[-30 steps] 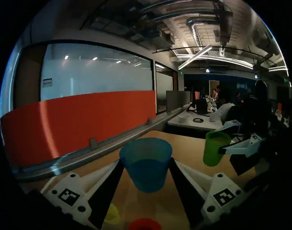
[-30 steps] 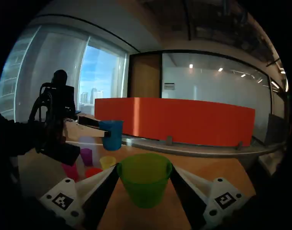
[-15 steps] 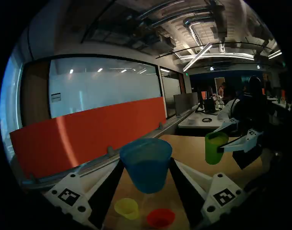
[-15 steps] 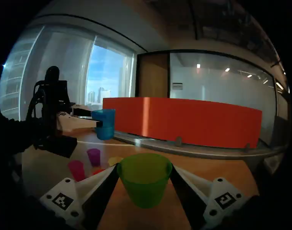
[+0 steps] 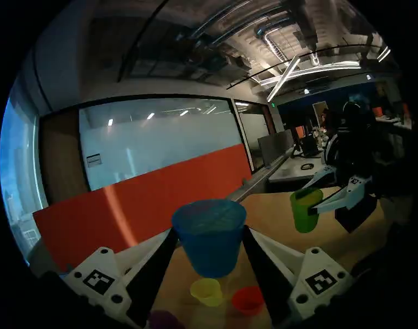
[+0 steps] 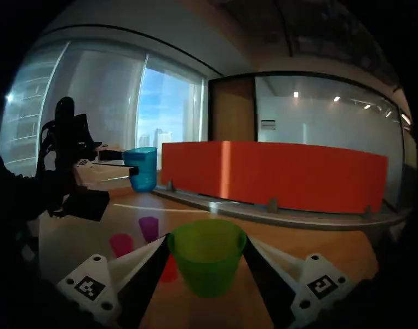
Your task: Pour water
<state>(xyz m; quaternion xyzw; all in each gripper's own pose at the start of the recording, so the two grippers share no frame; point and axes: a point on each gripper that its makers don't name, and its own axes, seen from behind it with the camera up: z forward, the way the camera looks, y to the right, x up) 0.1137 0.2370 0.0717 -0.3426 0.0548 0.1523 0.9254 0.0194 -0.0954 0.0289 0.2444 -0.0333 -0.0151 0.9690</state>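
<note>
A wooden table point(image 6: 313, 247) runs up to a long orange panel point(image 6: 274, 172), with frosted glass point(image 5: 159, 140) above it. In the right gripper view a bright window point(image 6: 167, 118) sits at ten o'clock (blue sky, towers). In the left gripper view, bare pipes point(image 5: 236, 27) and a strip light point(image 5: 282, 77) hang at one o'clock, with desks point(image 5: 293, 172) at three.

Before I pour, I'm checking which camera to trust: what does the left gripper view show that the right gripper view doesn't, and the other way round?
Left gripper view: a yellow cup and ceiling light strips. Right gripper view: a pink cup and a bright window. Both: the blue cup clamped in the left tool, the green cup clamped in the right tool, a red cup and the orange panel.
</note>
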